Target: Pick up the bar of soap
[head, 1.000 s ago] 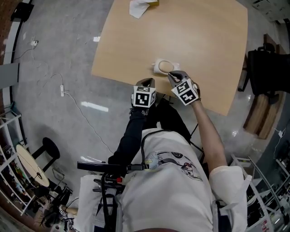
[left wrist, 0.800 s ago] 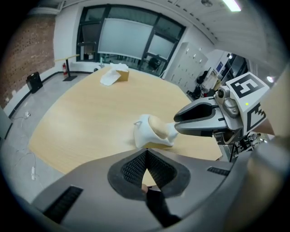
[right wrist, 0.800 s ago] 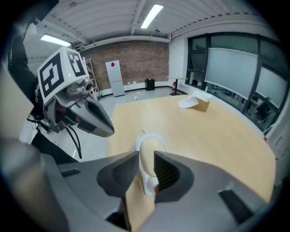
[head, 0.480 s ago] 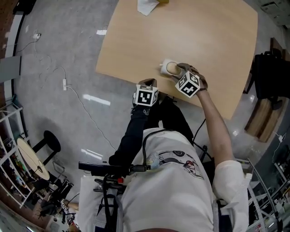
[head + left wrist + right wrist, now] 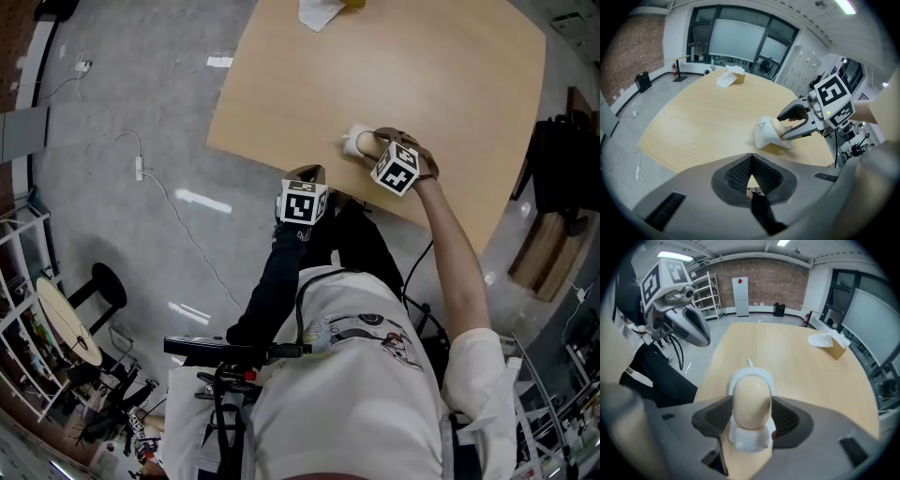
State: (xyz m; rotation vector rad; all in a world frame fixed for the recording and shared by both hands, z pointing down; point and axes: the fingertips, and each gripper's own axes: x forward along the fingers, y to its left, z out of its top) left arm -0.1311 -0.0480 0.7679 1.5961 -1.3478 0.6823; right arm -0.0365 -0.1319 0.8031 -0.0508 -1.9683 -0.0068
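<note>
A cream oval bar of soap (image 5: 751,399) lies on a white soap dish (image 5: 748,439) near the front edge of the wooden table (image 5: 422,84). My right gripper (image 5: 752,414) points steeply down over it. Its jaws have just been opening and stand wide, one on each side of the soap (image 5: 777,125), not pressing on it. In the head view the right gripper (image 5: 375,148) covers most of the soap (image 5: 364,142) and dish (image 5: 351,140). My left gripper (image 5: 302,175) hangs just off the table edge. Its fingertips meet with nothing between them.
A crumpled white tissue and a small brown box (image 5: 321,11) lie at the table's far edge. Beyond the near table edge are the person's legs and grey floor with a cable (image 5: 141,169). A dark chair (image 5: 562,159) stands at the right.
My right gripper has come down over the dish and rolled, so its jaws now stand on either side of the soap. The left gripper has shifted only a little.
</note>
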